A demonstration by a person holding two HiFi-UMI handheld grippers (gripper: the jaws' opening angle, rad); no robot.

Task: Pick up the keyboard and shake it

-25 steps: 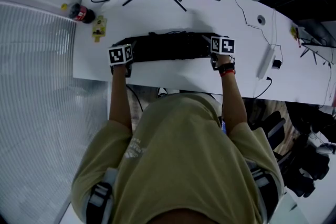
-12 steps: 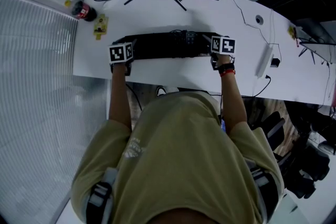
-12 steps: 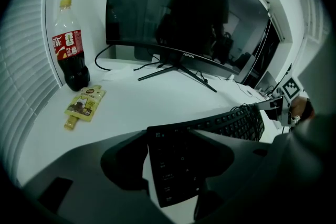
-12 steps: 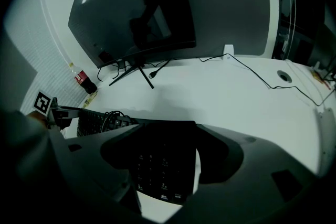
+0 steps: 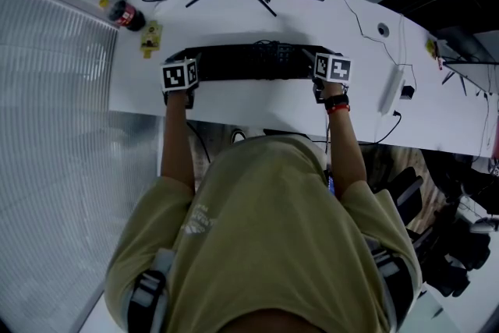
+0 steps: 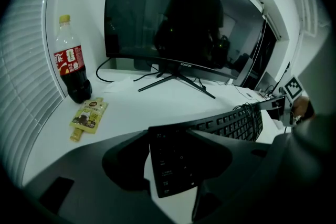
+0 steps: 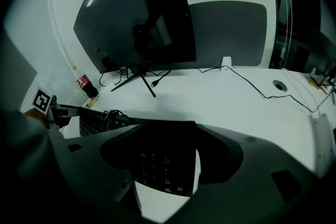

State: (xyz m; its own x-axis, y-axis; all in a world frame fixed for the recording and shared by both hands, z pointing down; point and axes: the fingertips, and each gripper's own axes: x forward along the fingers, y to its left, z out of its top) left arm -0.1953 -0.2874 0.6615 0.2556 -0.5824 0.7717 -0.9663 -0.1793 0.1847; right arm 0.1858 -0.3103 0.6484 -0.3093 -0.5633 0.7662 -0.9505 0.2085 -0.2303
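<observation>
The left gripper (image 6: 176, 165) has its jaws clamped on one short end of the keyboard (image 6: 231, 123), having just closed tighter on it. The right gripper (image 7: 168, 165) pinches the opposite end in the same way, so the black board spans lengthwise from one gripper to the other. In both gripper views the keyboard seems to sit a little above the tabletop (image 6: 152, 102), so the lift looks begun and the shake not yet started. To do it well, both grippers should rise together and level, since a lag on one side would twist the board in the jaws. Each bite covers only a narrow strip of the end, so short, moderate shakes seem safer than wide swings. A coiled cable (image 6: 255, 113) lies bundled on the keys partway toward the right gripper and may slide off once the shaking begins, so some height above the surface is wise. Ahead and to the left of the left gripper lie a yellow sachet (image 6: 88, 115) and, just past it, a cola bottle (image 6: 70, 65), both well apart from the keyboard. Farthest ahead stands the monitor (image 6: 178, 13) on its splayed stand, and the shakes should stop short of it.
</observation>
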